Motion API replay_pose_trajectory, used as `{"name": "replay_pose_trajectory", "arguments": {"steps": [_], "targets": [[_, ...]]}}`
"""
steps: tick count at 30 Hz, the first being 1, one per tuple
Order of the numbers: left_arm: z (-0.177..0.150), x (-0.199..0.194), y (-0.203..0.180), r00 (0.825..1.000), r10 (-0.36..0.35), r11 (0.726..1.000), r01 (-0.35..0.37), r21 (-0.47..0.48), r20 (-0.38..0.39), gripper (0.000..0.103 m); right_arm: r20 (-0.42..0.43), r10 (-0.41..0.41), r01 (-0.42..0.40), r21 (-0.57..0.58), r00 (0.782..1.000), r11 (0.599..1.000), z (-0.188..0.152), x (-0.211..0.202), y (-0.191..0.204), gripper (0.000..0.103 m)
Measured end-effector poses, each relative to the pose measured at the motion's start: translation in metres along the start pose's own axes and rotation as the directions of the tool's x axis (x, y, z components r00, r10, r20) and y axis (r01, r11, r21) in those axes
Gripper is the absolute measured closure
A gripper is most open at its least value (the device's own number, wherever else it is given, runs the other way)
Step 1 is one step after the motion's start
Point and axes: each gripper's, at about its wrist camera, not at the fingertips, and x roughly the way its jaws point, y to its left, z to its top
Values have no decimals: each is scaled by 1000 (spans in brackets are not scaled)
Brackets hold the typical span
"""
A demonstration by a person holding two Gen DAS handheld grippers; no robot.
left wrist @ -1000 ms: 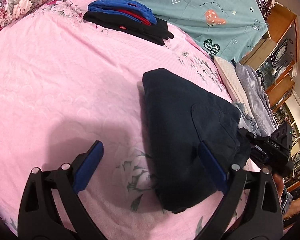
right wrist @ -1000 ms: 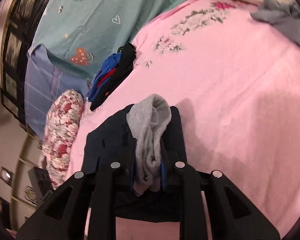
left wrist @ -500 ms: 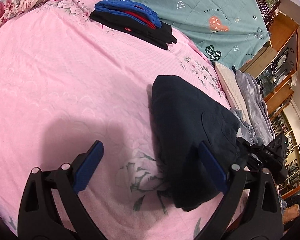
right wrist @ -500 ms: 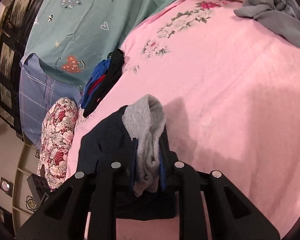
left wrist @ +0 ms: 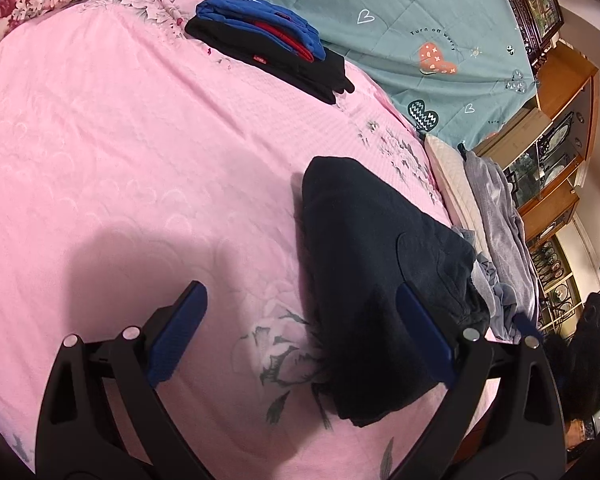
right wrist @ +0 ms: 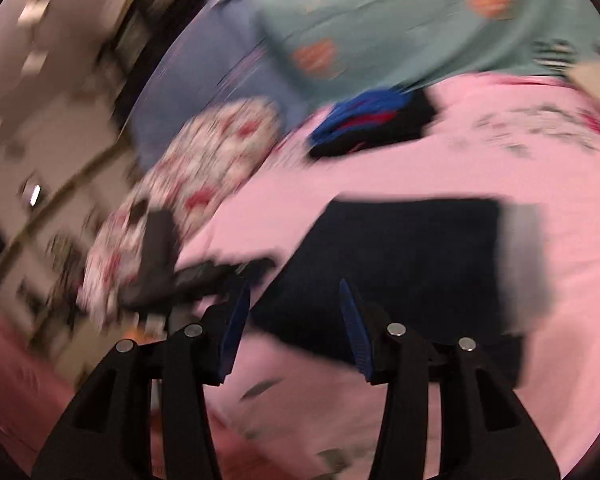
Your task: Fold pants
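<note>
Left wrist view: the left gripper [left wrist: 300, 320] is spread wide and holds nothing, its blue pads [left wrist: 178, 332] hanging over the pink bed [left wrist: 120, 160]. The folded dark pants [left wrist: 376, 280] lie on the bed ahead and to the right; the right pad overlaps their near edge in the picture, but whether it touches them is unclear. A stack of folded clothes [left wrist: 268, 48], blue and red over black, sits farther back near a teal quilt [left wrist: 400, 20]. Grey cloth [left wrist: 496, 208] lies past the pants at the bed's edge.

Right wrist view: the picture is heavily blurred. The right gripper [right wrist: 294, 320] is parted with nothing between its pads. The pants [right wrist: 400, 264] lie flat on the bed [right wrist: 560, 200] just ahead, with a grey strip at their right end. The other gripper's dark body shows at left, in front of a floral pillow [right wrist: 204, 168].
</note>
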Motion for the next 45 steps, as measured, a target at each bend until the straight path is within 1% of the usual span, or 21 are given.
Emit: {"name": "replay_pose_trajectory", "arguments": {"steps": [2, 3, 4, 7, 9, 11, 13, 14, 15, 17, 20, 23, 25, 26, 28, 29, 30, 31, 33, 37, 45], "targets": [[0, -1, 1, 1000, 2, 1000, -2, -1, 5, 6, -139, 49, -59, -70, 989, 996, -12, 36, 18, 56], [0, -1, 1, 1000, 1, 1000, -1, -3, 7, 6, -184, 58, -74, -81, 981, 994, -16, 50, 22, 56], [0, -2, 2, 1000, 0, 1000, 0, -6, 9, 6, -207, 54, -72, -78, 977, 994, -17, 60, 23, 56], [0, -3, 4, 1000, -1, 1000, 1, -15, 16, 6, -247, 3, -14, -41, 969, 999, -15, 83, 15, 56], [-1, -4, 4, 1000, 0, 1000, 1, -18, 22, 6, -228, -21, 13, -38, 973, 999, -11, 87, 14, 55], [-1, -5, 5, 1000, -3, 1000, 3, -18, 24, 6, -212, -32, 20, -60, 977, 998, -9, 89, 20, 51], [0, -5, 5, 1000, -5, 1000, 6, -20, 25, 6, -228, 0, -22, -91, 974, 996, -11, 97, 29, 47], [0, -5, 5, 1000, -6, 1000, 7, -20, 25, 6, -252, 31, -61, -115, 967, 991, -14, 103, 35, 46], [0, -5, 5, 1000, -6, 1000, 7, -21, 25, 6, -276, 44, -83, -130, 960, 988, -18, 109, 39, 40], [1, -4, 6, 1000, -6, 1000, 7, -23, 24, 6, -272, 22, -71, -174, 962, 982, -21, 110, 46, 39], [0, -5, 6, 1000, -2, 1000, 2, -22, 28, 6, -251, 52, -89, -138, 967, 986, -17, 96, 41, 39], [1, -4, 5, 1000, 0, 1000, 0, -22, 25, 6, -220, 1, -26, -110, 976, 994, -15, 86, 32, 39], [1, -3, 5, 1000, -1, 1000, 1, -21, 23, 6, -219, -8, -12, -90, 976, 996, -15, 92, 29, 40], [1, -3, 5, 1000, 0, 1000, 0, -21, 22, 6, -221, 4, -23, -84, 975, 996, -15, 97, 31, 39], [1, -4, 5, 1000, 4, 1000, -3, -19, 23, 6, -255, 69, -96, -95, 964, 991, -18, 105, 38, 37], [1, -4, 5, 1000, 7, 1000, -7, -20, 24, 6, -264, 85, -117, -111, 961, 987, -20, 108, 43, 37], [1, -4, 5, 1000, 8, 1000, -7, -20, 23, 6, -258, 61, -100, -143, 964, 985, -21, 107, 47, 37], [1, -4, 5, 1000, 7, 1000, -7, -20, 23, 6, -260, 61, -103, -150, 964, 983, -21, 105, 47, 37], [1, -3, 5, 1000, 9, 1000, -8, -19, 23, 6, -256, 82, -117, -126, 963, 985, -20, 95, 40, 37], [1, -2, 3, 1000, 16, 1000, -16, -12, 16, 6, -214, 102, -124, -92, 972, 988, -25, 65, 25, 37], [0, 6, -13, 992, 126, 989, -125, 80, -8, 6, -102, 70, -76, -52, 992, 996, -23, 30, 0, 37]]}}
